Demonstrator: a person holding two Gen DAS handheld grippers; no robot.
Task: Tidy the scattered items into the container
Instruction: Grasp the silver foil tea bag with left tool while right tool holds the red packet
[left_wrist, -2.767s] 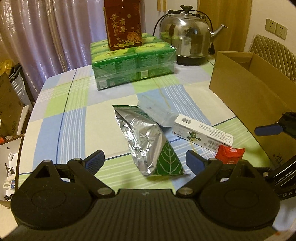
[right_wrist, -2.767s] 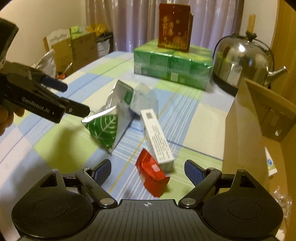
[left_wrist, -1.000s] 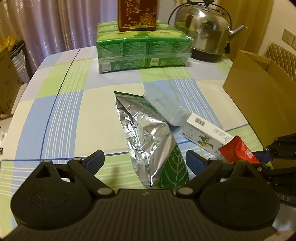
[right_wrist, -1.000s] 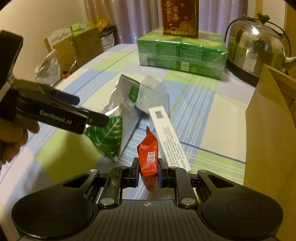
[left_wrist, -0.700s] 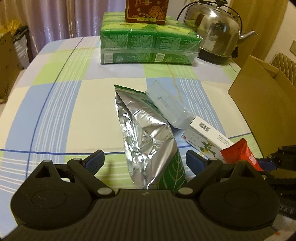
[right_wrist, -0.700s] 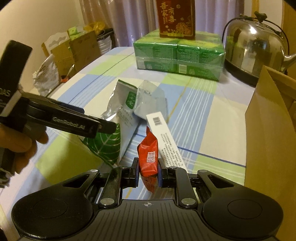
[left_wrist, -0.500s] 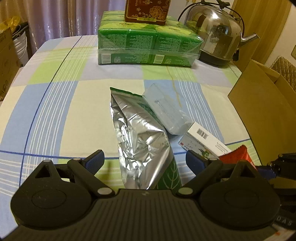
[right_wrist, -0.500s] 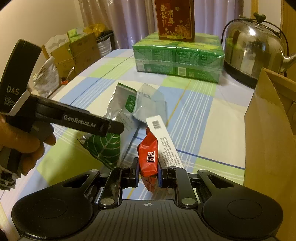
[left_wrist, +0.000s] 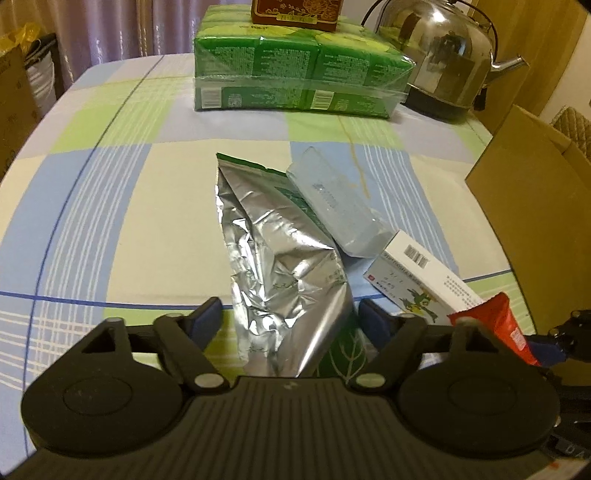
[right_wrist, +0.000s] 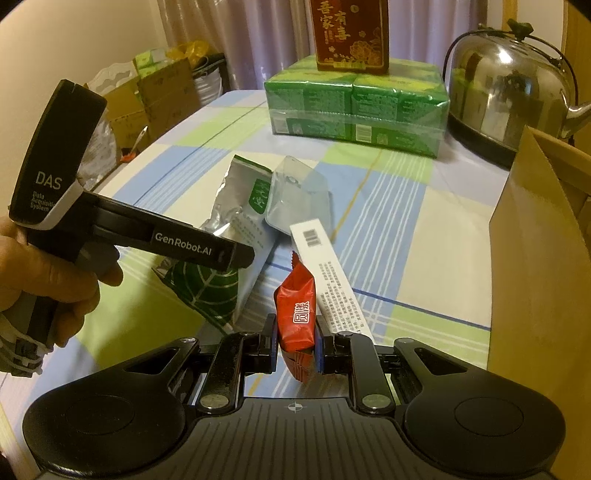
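Note:
My right gripper (right_wrist: 296, 343) is shut on a red sachet (right_wrist: 297, 314), held upright above the table; the sachet (left_wrist: 506, 332) also shows at the right edge of the left wrist view. A silver foil pouch (left_wrist: 284, 273) with a green leaf print lies on the checked tablecloth (left_wrist: 110, 221). Its near end sits between the fingers of my open left gripper (left_wrist: 290, 317), which touch nothing. A clear plastic case (left_wrist: 332, 206) rests on the pouch. A white carton (left_wrist: 417, 280) lies beside them. The open cardboard box (right_wrist: 535, 258) stands to the right.
A wrapped block of green packs (left_wrist: 299, 85) with a red carton (right_wrist: 349, 33) on top stands at the back, and a steel kettle (left_wrist: 439, 62) is to its right. A hand (right_wrist: 44, 280) holds the left gripper. Cartons and bags (right_wrist: 155, 99) stand beyond the table's left edge.
My right gripper has shut on the red sachet and lifted it off the table. My left gripper has moved forward, bringing the foil pouch between its open fingers.

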